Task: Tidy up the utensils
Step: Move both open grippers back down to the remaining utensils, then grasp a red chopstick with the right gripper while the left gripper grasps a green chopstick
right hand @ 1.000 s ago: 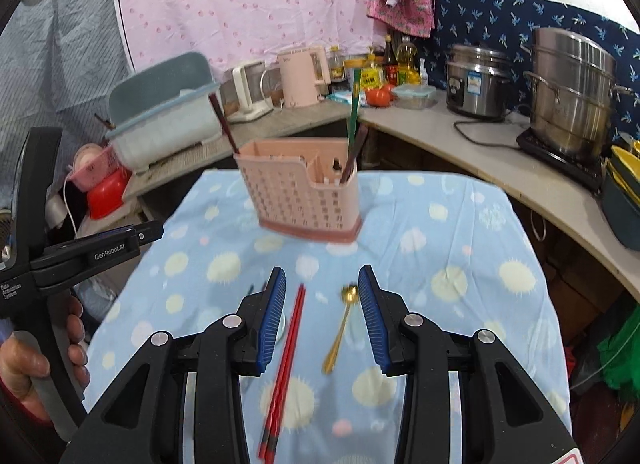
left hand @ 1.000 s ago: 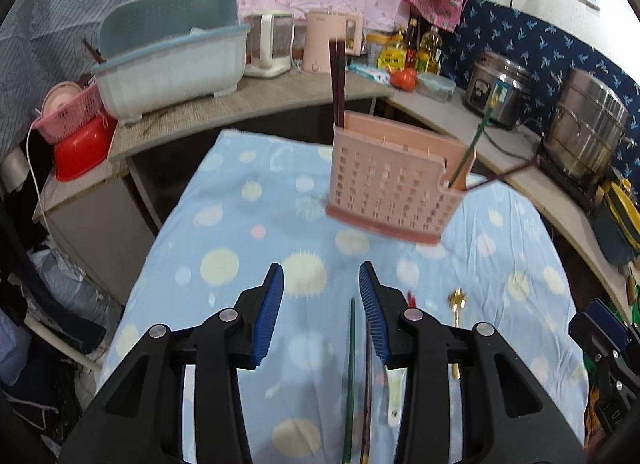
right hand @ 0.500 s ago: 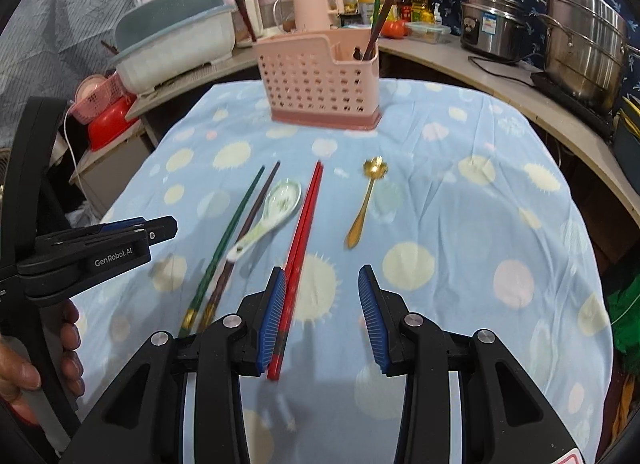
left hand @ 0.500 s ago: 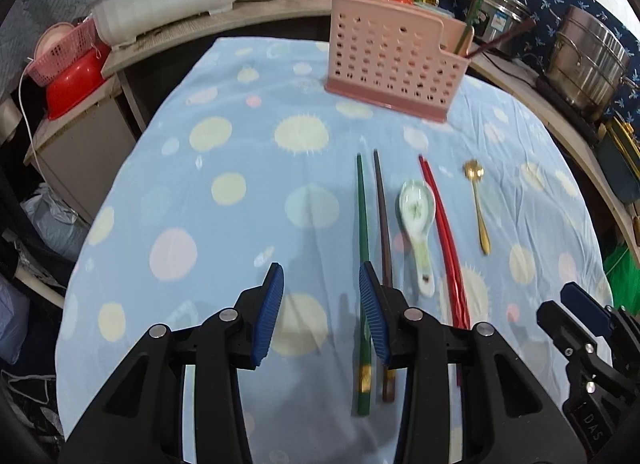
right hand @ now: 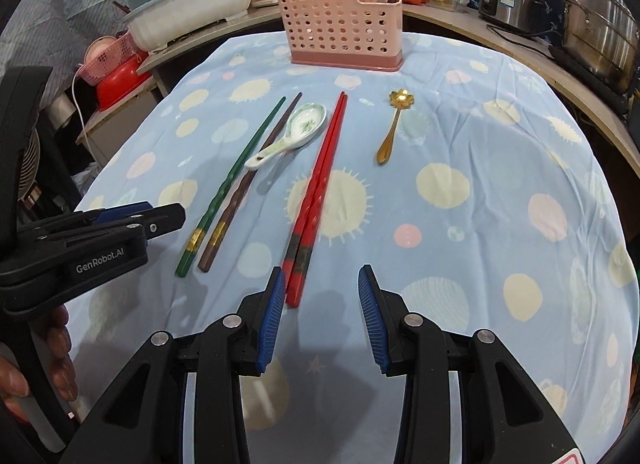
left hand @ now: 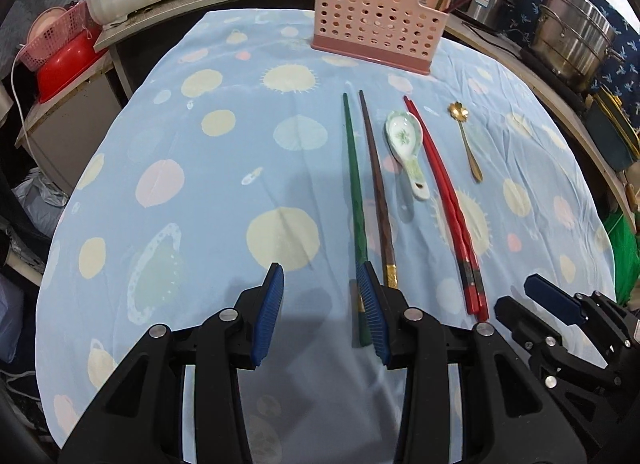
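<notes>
While low over the tablecloth (left hand: 224, 168), left tongs (left hand: 320, 312) and right tongs (right hand: 320, 314) both apart, empty.

green chopstick (left hand: 355, 200) near end hid behind left gripper's finger (left hand: 372, 316) | holder (right hand: 340, 26) insides mostly unseen

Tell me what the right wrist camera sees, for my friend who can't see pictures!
The open right tongs hover over a blue spotted tablecloth, just behind a pair of red chopsticks. Beyond lie a green chopstick, a brown chopstick, a white ceramic spoon and a gold spoon, with a pink utensil basket farther back.
</notes>
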`<state>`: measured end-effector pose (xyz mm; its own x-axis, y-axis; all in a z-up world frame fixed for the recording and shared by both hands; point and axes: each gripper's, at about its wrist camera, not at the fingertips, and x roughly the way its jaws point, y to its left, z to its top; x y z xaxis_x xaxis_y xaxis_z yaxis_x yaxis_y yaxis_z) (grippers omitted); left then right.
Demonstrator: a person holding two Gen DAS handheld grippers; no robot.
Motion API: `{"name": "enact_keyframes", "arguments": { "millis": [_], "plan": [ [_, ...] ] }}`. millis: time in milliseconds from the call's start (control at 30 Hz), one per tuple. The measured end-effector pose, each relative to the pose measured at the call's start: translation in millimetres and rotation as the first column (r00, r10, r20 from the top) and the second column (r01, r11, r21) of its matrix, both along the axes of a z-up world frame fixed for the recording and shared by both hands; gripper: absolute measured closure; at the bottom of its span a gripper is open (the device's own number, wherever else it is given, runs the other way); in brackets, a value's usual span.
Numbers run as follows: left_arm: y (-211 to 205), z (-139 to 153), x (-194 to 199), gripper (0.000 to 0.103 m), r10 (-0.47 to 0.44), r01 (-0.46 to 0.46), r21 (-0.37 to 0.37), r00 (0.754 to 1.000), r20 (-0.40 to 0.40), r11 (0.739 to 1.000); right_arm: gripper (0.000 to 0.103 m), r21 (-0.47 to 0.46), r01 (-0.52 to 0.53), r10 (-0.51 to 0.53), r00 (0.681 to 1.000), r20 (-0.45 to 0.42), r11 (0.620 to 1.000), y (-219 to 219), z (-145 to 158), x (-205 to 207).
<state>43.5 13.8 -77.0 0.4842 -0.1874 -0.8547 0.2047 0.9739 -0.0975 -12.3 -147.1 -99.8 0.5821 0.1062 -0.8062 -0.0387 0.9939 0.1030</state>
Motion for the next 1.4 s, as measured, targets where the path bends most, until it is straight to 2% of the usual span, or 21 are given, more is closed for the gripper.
{"name": "enact_keyframes", "arguments": {
  "millis": [300,600,833,900,1200,1400],
  "plan": [
    [-4.3,-9.3,-8.1,0.066,-0.019,0.019,0.003,1.000,-0.022,1.000,0.068,-0.017,-0.013,0.013,0.999,-0.029,1.000,6.1,-11.8,0.5],
    [-5.2,-13.1,-9.2,0.066,-0.030,0.030,-0.003,0.999,-0.028,1.000,0.075,-0.001,0.052,-0.052,0.998,-0.033,0.999,-13.1,-15.6,2.8],
    [-11.3,-14.3,-13.1,0.066,-0.057,0.057,0.000,0.998,-0.027,0.998,0.077,-0.014,0.035,-0.035,0.999,-0.024,0.999,-9.1,-14.0,9.7],
    [-10.7,-16.7,-12.0,0.066,-0.053,0.054,0.002,0.998,-0.031,0.999,0.083,-0.012,0.032,-0.032,0.999,-0.022,0.999,-8.0,-13.9,13.1],
    [-10.7,-19.3,-12.7,0.067,-0.055,0.055,0.000,0.998,-0.010,0.998,0.095,-0.011,0.022,-0.022,1.000,-0.018,1.000,-2.8,-16.1,20.8],
    [-10.7,-19.6,-12.5,0.084,-0.063,0.063,0.006,0.998,0.007,0.998,0.095,0.002,0.026,-0.026,1.000,-0.015,1.000,-4.1,-16.6,21.1]
  ]
}}
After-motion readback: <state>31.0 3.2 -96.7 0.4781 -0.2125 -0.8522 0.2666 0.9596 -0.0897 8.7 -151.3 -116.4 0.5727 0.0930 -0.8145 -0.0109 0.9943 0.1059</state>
